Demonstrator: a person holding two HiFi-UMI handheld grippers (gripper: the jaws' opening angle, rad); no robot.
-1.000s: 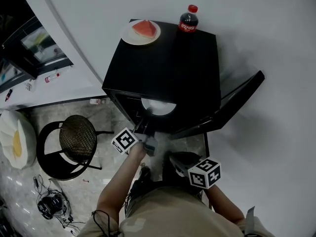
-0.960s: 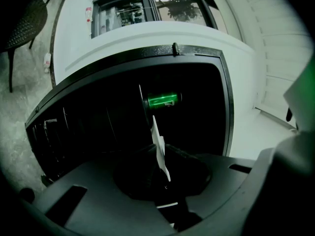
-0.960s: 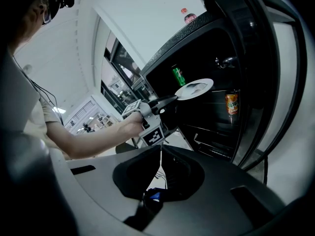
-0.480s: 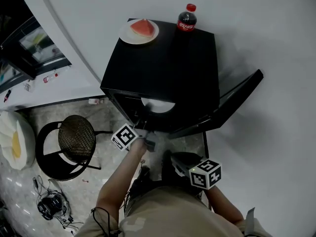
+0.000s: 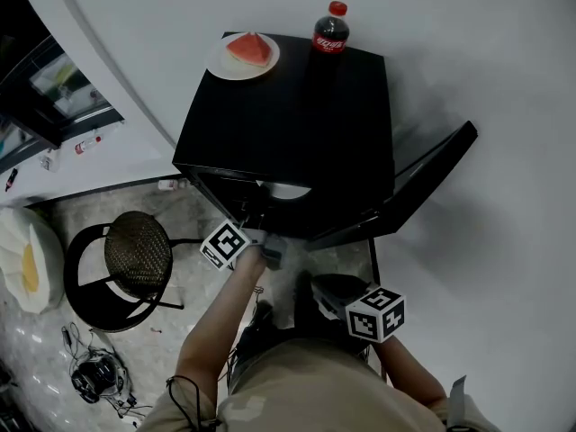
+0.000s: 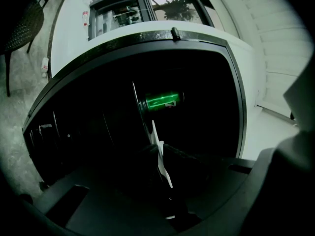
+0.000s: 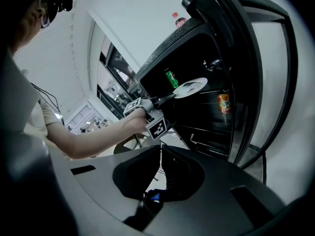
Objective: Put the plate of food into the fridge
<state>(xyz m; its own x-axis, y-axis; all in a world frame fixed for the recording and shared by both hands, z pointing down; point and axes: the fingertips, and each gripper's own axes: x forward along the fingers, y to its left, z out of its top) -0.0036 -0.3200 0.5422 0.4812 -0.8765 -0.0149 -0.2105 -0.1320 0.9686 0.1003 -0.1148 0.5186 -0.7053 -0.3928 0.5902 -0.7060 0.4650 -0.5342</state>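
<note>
While the left gripper (image 6: 158,149) reaches level into the open fridge (image 5: 306,115), its jaws have just been closing, and there it is: they pinch the near rim of a white plate (image 7: 191,86), which shows edge-on between them in the left gripper view. That plate is inside the fridge, high in the cavity and lying flat; whether a shelf carries it, I can't make out.

Over to the right gripper (image 7: 160,150): it hangs outside, in front of the fridge, angled downward. Its jaws are drawn together with only a sliver of light between them and nothing in them.

Deeper in the fridge than the white plate, a green can (image 6: 160,101) catches the light. Lower down, on the fridge's door side, stands an orange can (image 7: 224,102); shelf or door rack, hard to say. The door (image 5: 427,163) swings wide open off the fridge's right side.

And the food? Up on top of the fridge, at its back left corner, sits the plate of food (image 5: 219,63) with a watermelon slice (image 5: 249,49) on it, untouched by either gripper. Also at the back of the fridge top, right of that plate and apart from it, a cola bottle (image 5: 329,31) stands upright.
</note>
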